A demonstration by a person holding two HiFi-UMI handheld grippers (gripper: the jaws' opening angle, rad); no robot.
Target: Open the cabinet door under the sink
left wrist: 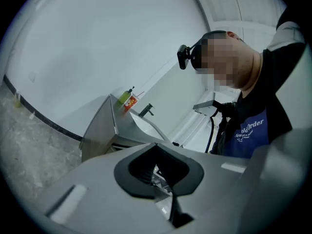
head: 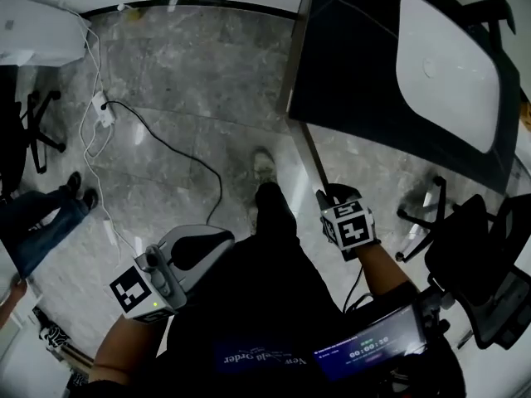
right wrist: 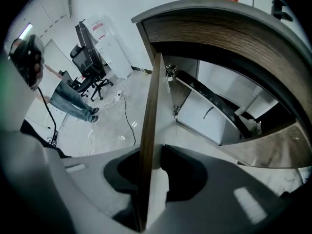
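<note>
Below the sink (head: 448, 69), one door (right wrist: 148, 106) stands open, seen edge-on only, cabinet (right wrist: 214, 116) interior partly cut off. Two grippers: right gripper (right wrist: 150, 155) clamps the door's edge; left gripper (left wrist: 158, 147), well away from the sink, has jaws together and empty.

The cabinet door (right wrist: 148, 130) stands between the right tongs (right wrist: 147, 189), below the sink (head: 448, 65).

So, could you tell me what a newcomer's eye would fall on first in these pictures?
First, the right claw, shut on the thin edge of the cabinet door, which stands swung open below the white sink at the head view's upper right. Then the left claw, empty, held apart over the grey marble floor at lower left.
</note>
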